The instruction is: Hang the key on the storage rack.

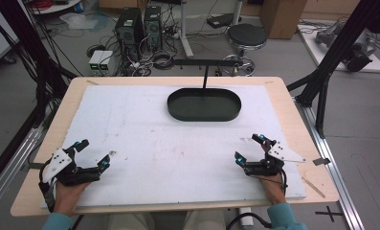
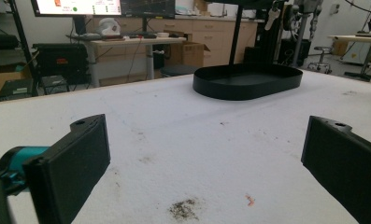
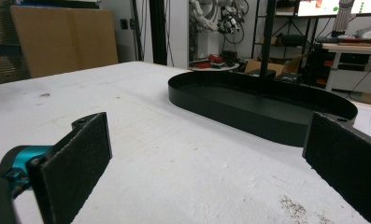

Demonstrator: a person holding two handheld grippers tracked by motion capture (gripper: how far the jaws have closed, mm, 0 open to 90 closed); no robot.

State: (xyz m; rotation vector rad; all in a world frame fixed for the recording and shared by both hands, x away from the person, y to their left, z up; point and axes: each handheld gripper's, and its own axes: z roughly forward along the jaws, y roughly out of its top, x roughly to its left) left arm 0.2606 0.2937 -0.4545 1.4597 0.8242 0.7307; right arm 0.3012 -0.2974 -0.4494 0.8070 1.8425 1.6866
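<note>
White foam sheet (image 1: 178,153) covers the table (image 1: 293,110). At the lower left of the high view the left tongs (image 1: 93,154) rest on it, jaws spread wide and empty; at the lower right the right tongs (image 1: 249,148) rest the same way. Farther off, upper centre, the black oval tray (image 1: 204,115) sits empty, well apart from both. By my judgement nothing is begun yet.

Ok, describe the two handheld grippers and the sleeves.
The left gripper and right gripper are black, each with flat rectangular black jaws, teal fittings at the jaw bases, a pale three-cornered plate on top and a black trailing cable. The sleeves are teal.
</note>
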